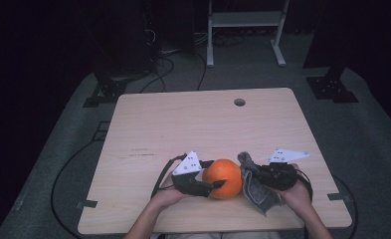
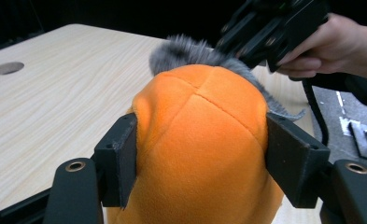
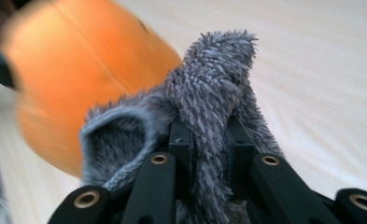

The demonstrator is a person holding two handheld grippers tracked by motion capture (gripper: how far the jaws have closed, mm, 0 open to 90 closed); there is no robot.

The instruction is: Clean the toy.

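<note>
Left gripper view: jaws pinch soft orange plush pumpkin at its sides, yielding, light; right jaws clamp limp grey cloth.

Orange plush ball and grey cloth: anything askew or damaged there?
Nothing stands out. The orange plush ball sits squarely between the left hand-held gripper pads, seams intact. The grey fuzzy cloth is bunched in the right hand-held gripper, draped beside the ball.
</note>
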